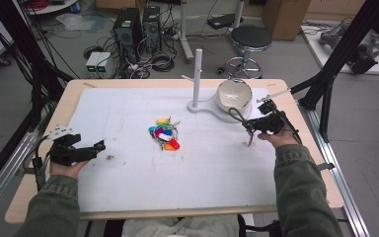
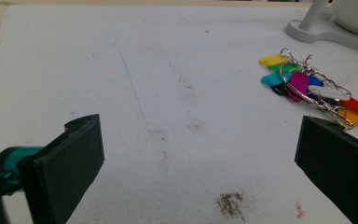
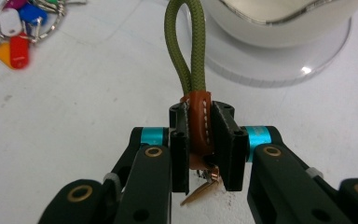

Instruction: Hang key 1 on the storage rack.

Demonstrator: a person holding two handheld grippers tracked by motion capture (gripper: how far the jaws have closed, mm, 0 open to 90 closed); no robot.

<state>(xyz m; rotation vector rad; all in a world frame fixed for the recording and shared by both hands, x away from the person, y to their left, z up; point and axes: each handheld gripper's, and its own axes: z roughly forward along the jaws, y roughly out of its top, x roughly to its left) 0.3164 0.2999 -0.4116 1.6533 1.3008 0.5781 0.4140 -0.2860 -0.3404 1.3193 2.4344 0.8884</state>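
The right gripper [image 3: 200, 140] is clamping a leather-wrapped cord keychain [image 3: 193, 79] beside the peg stand [image 1: 196, 74], probably needing hanging next; the left gripper [image 2: 196, 158] is gaping empty.

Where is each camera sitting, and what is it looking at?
High view: above the person's side, looking forward and down at the table; both sleeves, left gripper, right gripper.
Left gripper view: on the left gripper, facing the key tags; open jaws.
Right gripper view: on the right gripper, shut on a strap loop.
Shared: key tags and white bowl.
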